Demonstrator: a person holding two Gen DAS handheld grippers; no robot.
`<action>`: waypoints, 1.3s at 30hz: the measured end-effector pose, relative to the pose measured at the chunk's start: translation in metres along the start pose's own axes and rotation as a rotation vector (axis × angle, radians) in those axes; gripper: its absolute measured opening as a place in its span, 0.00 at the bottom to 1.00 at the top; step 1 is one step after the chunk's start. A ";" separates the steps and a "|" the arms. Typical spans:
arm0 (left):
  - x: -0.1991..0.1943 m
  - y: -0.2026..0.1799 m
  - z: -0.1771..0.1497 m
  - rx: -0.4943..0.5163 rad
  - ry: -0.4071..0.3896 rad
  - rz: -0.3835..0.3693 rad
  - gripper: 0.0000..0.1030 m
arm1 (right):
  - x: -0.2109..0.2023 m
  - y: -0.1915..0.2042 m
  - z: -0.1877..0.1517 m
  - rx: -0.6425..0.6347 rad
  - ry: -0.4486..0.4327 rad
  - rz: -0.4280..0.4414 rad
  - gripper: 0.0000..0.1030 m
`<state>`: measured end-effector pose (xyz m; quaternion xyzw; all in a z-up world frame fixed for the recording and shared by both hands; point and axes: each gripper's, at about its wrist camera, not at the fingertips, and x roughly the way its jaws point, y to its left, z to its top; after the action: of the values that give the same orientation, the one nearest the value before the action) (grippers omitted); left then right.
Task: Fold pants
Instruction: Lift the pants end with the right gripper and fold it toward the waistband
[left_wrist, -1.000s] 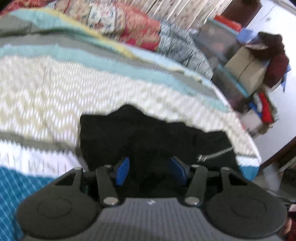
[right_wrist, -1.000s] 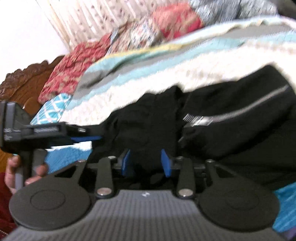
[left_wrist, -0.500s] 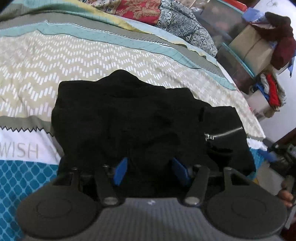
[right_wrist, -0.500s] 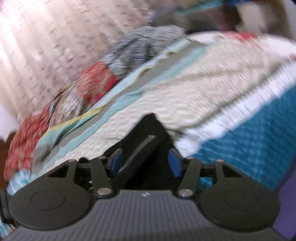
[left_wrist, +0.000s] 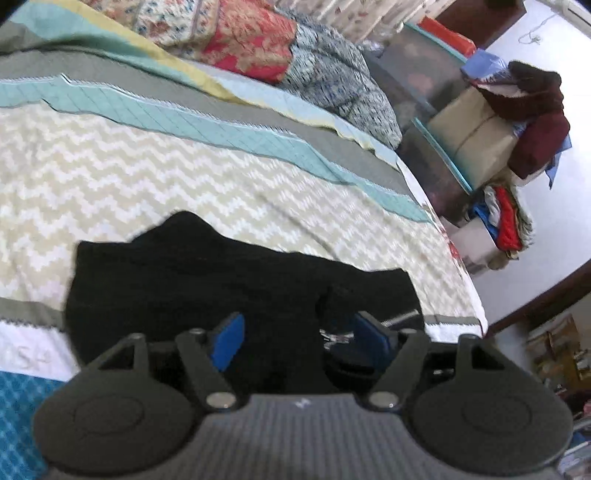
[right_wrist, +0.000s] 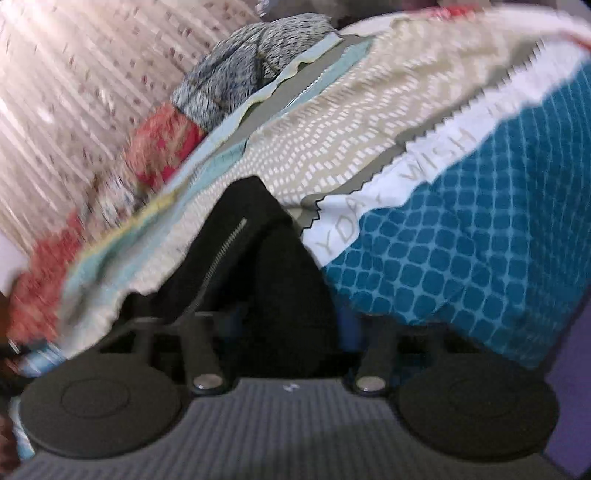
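The left tool (left_wrist: 301, 341) is released, its jaws opening, both blue pads (left_wrist: 229, 343) clear of cloth with the pants (left_wrist: 207, 284) just beyond them. The right tool (right_wrist: 288, 325) is closing; black cloth fills the gap between its jaws, but blur and dark fabric hide the pads, so I cannot tell whether it has clenched on the pants (right_wrist: 258, 258) yet.

The pants lie as a black folded bundle on the near part of the bed (left_wrist: 184, 173), zipper (right_wrist: 225, 247) at the right edge.

Step in hand, as I judge it: the left has let go after a fold, and the right is taking the zipper edge. Next, the right needs a firm pinch on that edge before carrying it over.

Compared with 1 second ago, the left jaws stand wider and the right view has rolled and swung round to the bundle's zipper side.
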<state>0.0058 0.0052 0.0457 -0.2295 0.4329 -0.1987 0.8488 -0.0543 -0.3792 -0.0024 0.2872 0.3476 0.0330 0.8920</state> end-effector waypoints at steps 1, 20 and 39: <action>0.006 -0.006 0.002 0.002 0.016 -0.010 0.66 | -0.003 0.007 0.000 -0.036 0.002 0.007 0.19; 0.064 -0.091 0.012 0.281 0.107 0.045 0.15 | -0.036 0.141 -0.049 -0.566 0.014 0.229 0.24; -0.061 0.074 0.016 -0.022 -0.122 0.120 0.14 | 0.032 0.261 -0.097 -0.676 0.353 0.519 0.21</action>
<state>-0.0036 0.1018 0.0517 -0.2242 0.3956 -0.1284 0.8813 -0.0548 -0.1064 0.0603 0.0475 0.3805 0.4152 0.8249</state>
